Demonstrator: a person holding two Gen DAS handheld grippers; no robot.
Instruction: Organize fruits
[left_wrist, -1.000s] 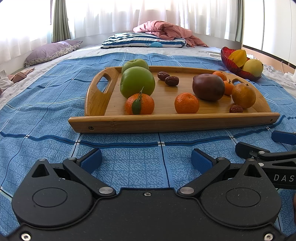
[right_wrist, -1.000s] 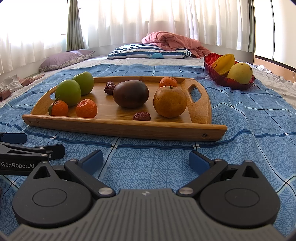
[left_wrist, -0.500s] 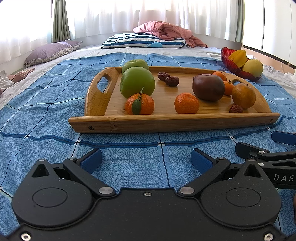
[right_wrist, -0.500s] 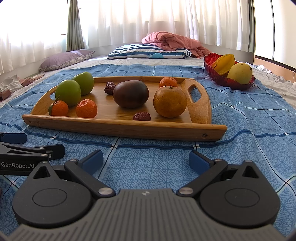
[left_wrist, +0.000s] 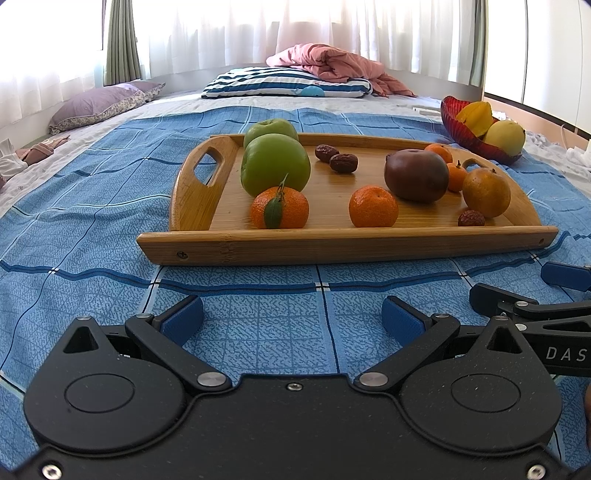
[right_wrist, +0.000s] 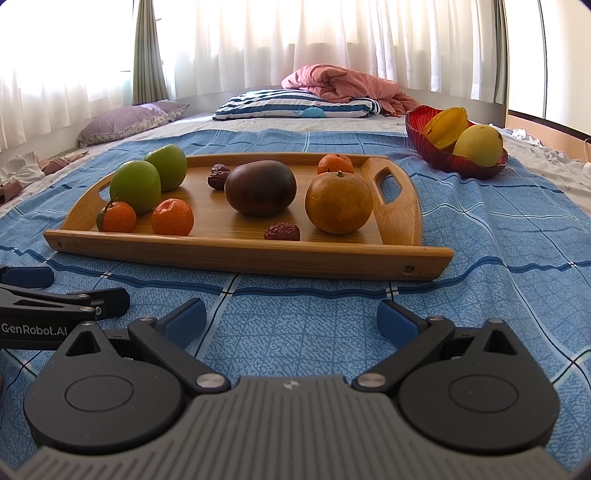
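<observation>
A wooden tray (left_wrist: 332, 245) (right_wrist: 240, 251) lies on the blue bedspread. It holds two green apples (left_wrist: 275, 166) (right_wrist: 136, 185), several small oranges (left_wrist: 373, 206) (right_wrist: 172, 216), a dark brown fruit (left_wrist: 415, 175) (right_wrist: 260, 187), a big orange (left_wrist: 485, 192) (right_wrist: 338, 203) and red dates (left_wrist: 343, 162) (right_wrist: 282, 232). A red bowl (left_wrist: 476, 146) (right_wrist: 454, 160) with a starfruit and a yellow fruit stands at the far right. My left gripper (left_wrist: 291, 317) and right gripper (right_wrist: 291, 317) are both open and empty, low over the bedspread in front of the tray.
The right gripper's fingers (left_wrist: 517, 302) show at the right edge of the left view; the left gripper's fingers (right_wrist: 74, 299) show at the left of the right view. A striped pillow (left_wrist: 288, 83), a pink blanket (right_wrist: 343, 86) and a purple pillow (left_wrist: 103, 105) lie beyond.
</observation>
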